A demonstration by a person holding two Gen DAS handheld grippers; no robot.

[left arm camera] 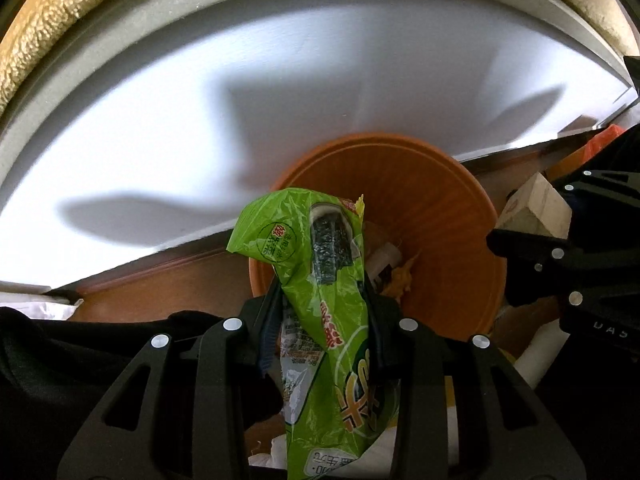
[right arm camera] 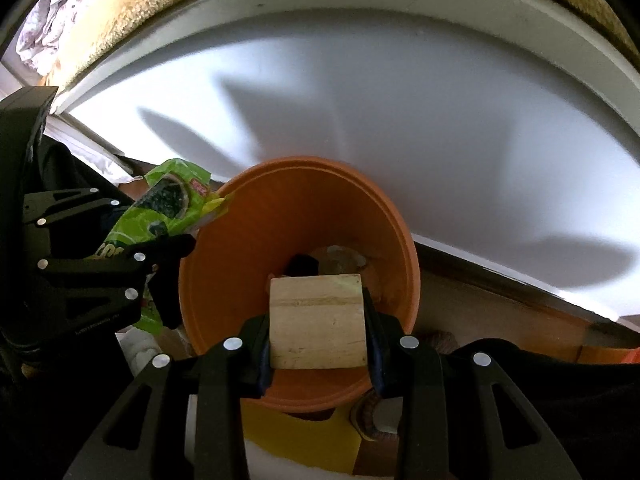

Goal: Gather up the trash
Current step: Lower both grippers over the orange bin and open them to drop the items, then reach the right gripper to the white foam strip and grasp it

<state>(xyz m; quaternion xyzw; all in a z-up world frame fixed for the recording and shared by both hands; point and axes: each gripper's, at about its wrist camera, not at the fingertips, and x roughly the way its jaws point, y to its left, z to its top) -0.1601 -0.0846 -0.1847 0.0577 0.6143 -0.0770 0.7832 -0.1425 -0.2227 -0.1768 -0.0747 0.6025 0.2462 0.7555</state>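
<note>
Bin (right arm camera: 304,216) time, basically: orange bin sits against the white wall (right arm camera: 400,100), already got some scraps at the bottom, and both tongs hang right over its mouth pointing steeply down. Left gripper (left arm camera: 324,292) is pinched narrow on a green wrapper (left arm camera: 320,264), which sticks up past the fingertips with its top drooping over the near rim. Right gripper (right arm camera: 318,332) is clamped on a wood block (right arm camera: 318,320), pads squeezing both side faces, block over the bin's opening. So both bits of trash are held above the bin, not in it yet. What could go sideways, I reckon: the wrapper is light and floppy, so when released it might catch on the rim or cling to a pad and slide outside onto the floor, since from the right view it looks more beside the rim than over the middle. The block is heavy-ish and could bounce or tip the bin if dropped near the edge. The two grippers are also close together, so a bump is possible.
</note>
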